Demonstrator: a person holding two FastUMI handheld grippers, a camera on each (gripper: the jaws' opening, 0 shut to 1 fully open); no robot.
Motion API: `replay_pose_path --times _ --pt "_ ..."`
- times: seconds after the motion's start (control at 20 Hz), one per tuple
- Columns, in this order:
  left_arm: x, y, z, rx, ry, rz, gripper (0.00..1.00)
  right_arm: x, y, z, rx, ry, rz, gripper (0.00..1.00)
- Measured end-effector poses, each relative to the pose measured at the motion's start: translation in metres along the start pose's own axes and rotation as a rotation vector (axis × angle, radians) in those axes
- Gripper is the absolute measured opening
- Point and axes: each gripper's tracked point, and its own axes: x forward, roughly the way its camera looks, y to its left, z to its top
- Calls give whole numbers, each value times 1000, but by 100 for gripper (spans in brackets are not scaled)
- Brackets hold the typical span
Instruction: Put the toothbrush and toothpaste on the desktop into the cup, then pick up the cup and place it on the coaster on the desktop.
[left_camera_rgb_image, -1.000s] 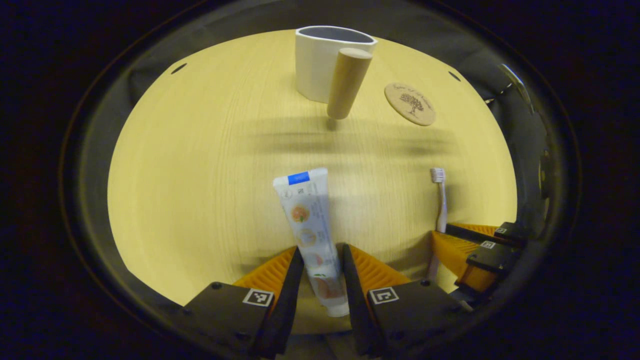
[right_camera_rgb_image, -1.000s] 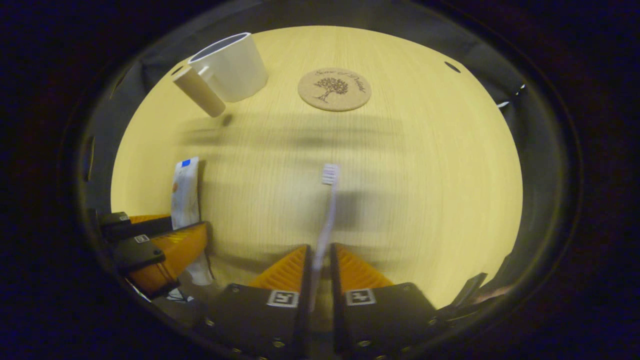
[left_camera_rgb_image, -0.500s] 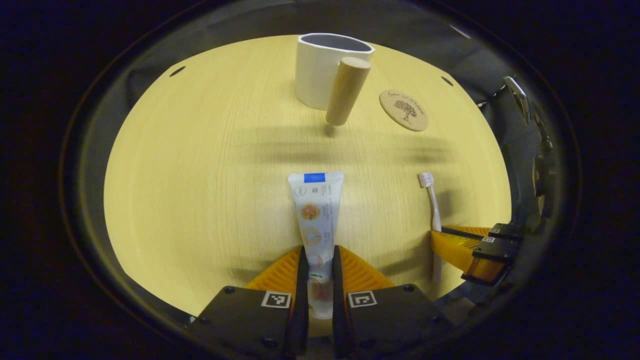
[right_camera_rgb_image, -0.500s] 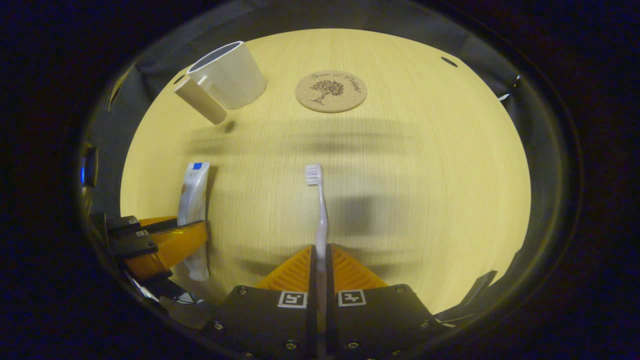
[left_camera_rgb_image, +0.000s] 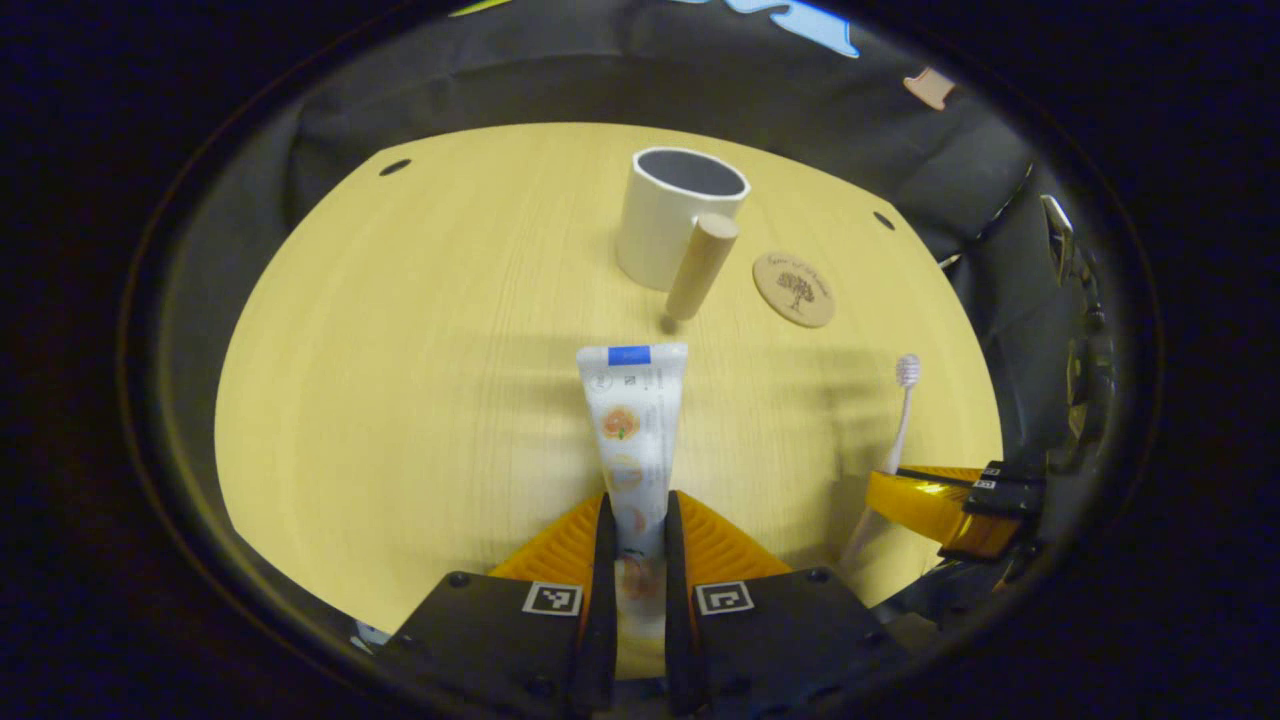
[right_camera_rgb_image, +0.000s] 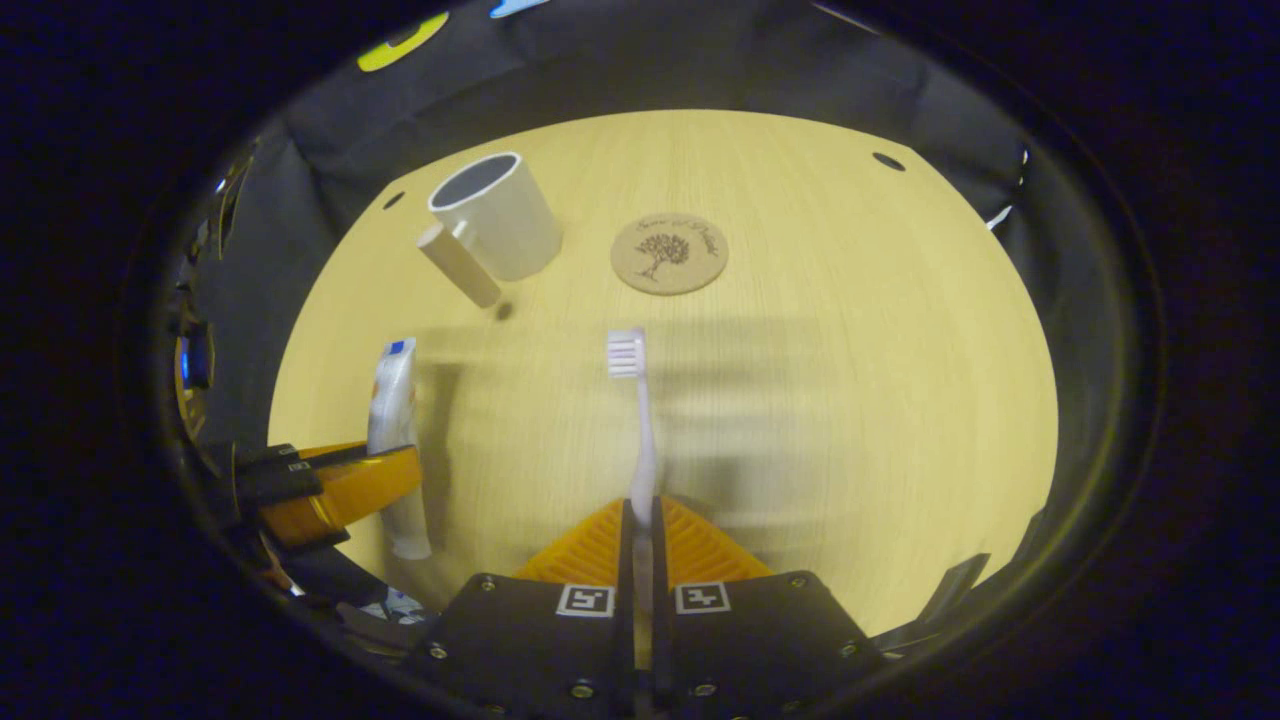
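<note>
A: Left gripper view first. What is the left gripper (left_camera_rgb_image: 634, 520) doing?

B: Its two fingers are clamped on the toothpaste (left_camera_rgb_image: 633, 420), near the cap end; the flat crimped end sticks out ahead over the desktop (left_camera_rgb_image: 400, 380).

A: And the cup?

B: The cup (left_camera_rgb_image: 672, 215) stands upright far ahead, its wooden handle (left_camera_rgb_image: 701, 266) toward the camera. The coaster (left_camera_rgb_image: 794, 288) lies flat just to its right, apart from it. At the right edge the right gripper (left_camera_rgb_image: 940, 495) holds the toothbrush (left_camera_rgb_image: 893, 430), bristles pointing away.

A: Now the right gripper view.

B: The right gripper (right_camera_rgb_image: 638, 515) has its fingers pressed together on the toothbrush (right_camera_rgb_image: 640, 420) handle, the bristle head out in front. The coaster (right_camera_rgb_image: 669, 254) lies beyond it, the cup (right_camera_rgb_image: 497, 217) to its left with the handle (right_camera_rgb_image: 458, 265) at its left side. At the left edge the left gripper (right_camera_rgb_image: 340, 485) grips the toothpaste (right_camera_rgb_image: 392, 410).
</note>
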Motion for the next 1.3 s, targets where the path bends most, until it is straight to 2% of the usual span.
replay_pose_path --times 0.4,0.8,1.1,1.3 --pt "-47 -7 82 -84 -289 -60 27 -45 15 57 -25 -241 68 5" --pt "-133 -5 178 -111 -666 -148 27 -74 28 97 -51 -400 121 5" --pt "-139 -14 238 -104 -826 -226 27 -83 28 111 -42 -471 115 4" --pt "-113 -21 263 -77 -851 -254 26 -82 26 112 -44 -482 95 5"
